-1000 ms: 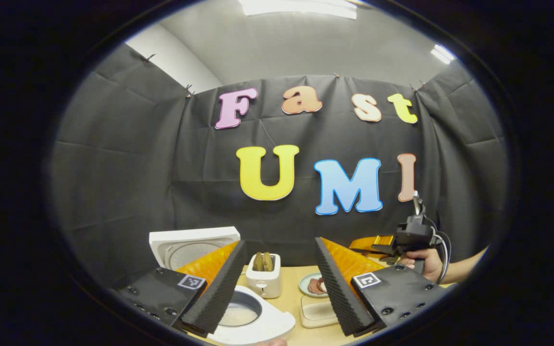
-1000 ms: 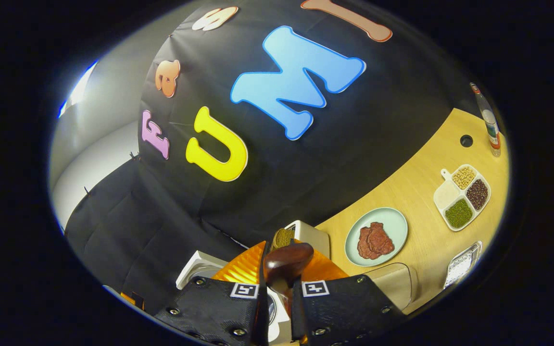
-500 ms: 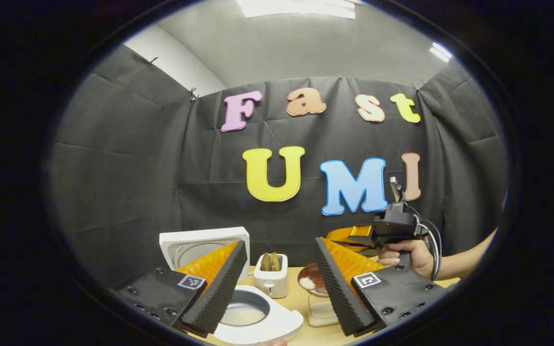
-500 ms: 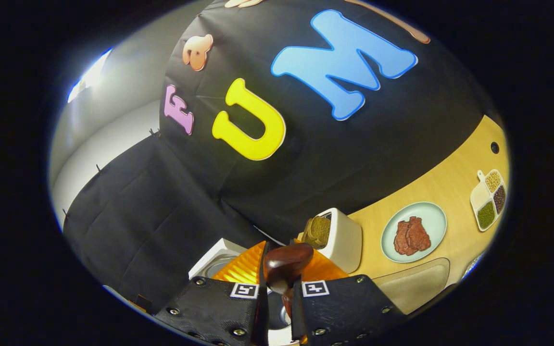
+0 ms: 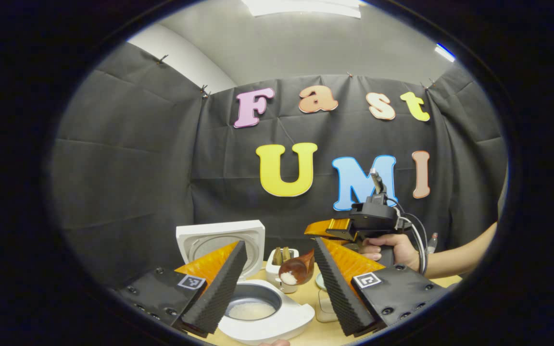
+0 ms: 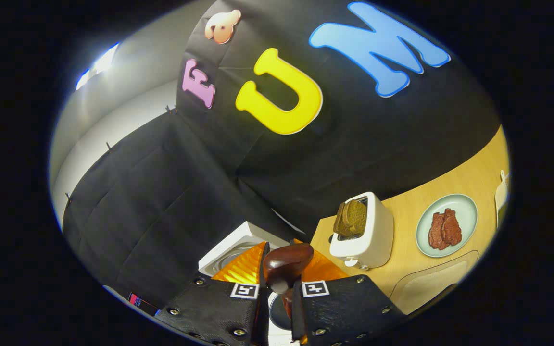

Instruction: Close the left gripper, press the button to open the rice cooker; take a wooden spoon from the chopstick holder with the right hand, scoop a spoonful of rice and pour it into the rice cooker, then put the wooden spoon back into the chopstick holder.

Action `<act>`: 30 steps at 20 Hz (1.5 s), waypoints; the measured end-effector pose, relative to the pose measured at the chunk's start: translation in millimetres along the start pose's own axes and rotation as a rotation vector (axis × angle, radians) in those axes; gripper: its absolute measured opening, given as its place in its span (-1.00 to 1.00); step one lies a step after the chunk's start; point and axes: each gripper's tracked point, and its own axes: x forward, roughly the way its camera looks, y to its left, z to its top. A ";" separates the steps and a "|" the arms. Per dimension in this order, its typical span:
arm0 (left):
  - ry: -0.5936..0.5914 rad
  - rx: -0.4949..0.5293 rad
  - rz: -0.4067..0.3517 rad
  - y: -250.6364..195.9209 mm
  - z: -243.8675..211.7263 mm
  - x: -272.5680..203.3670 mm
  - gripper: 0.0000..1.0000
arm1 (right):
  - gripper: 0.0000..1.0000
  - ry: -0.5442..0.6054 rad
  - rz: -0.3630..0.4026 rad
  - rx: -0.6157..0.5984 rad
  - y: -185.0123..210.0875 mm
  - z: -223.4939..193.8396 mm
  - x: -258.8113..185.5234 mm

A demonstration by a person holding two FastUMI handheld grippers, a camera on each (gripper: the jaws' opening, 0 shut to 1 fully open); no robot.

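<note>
The white rice cooker [image 5: 277,324] stands open, its lid [image 5: 221,238] upright and white rice in its pot [image 5: 252,310]. My left gripper [image 5: 279,242] is open just in front of it, with nothing between its fingers. Farther off, a hand [image 5: 390,250] holds my right gripper [image 5: 320,229], shut on the dark wooden spoon [image 5: 297,270]. The spoon's bowl carries some rice and hangs just above the pot's right rim. In the right gripper view my right gripper [image 6: 281,250] clamps the spoon [image 6: 287,259], with the cooker lid [image 6: 231,245] beyond it.
A white toaster [image 6: 363,233] holding brown bread slices stands right of the cooker; it also sits behind the spoon as the toaster [image 5: 277,262]. A pale green plate [image 6: 469,211] with red meat and a beige tray [image 6: 431,283] lie on the wooden table [image 6: 407,202].
My right gripper has carried the spoon leftward, from over the plate and tray to the cooker's pot. The left gripper has stayed open and drifted only a little.
</note>
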 end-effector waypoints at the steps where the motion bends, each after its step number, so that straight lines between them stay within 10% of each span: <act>1: -0.002 -0.001 0.004 2.6 0.3 -1.2 0.99 | -0.63 0.006 0.011 -0.018 7.1 -3.0 4.4; 30: -0.023 -0.025 0.105 35.4 3.4 -38.8 0.97 | -0.63 0.162 0.083 -0.493 73.9 -78.0 68.4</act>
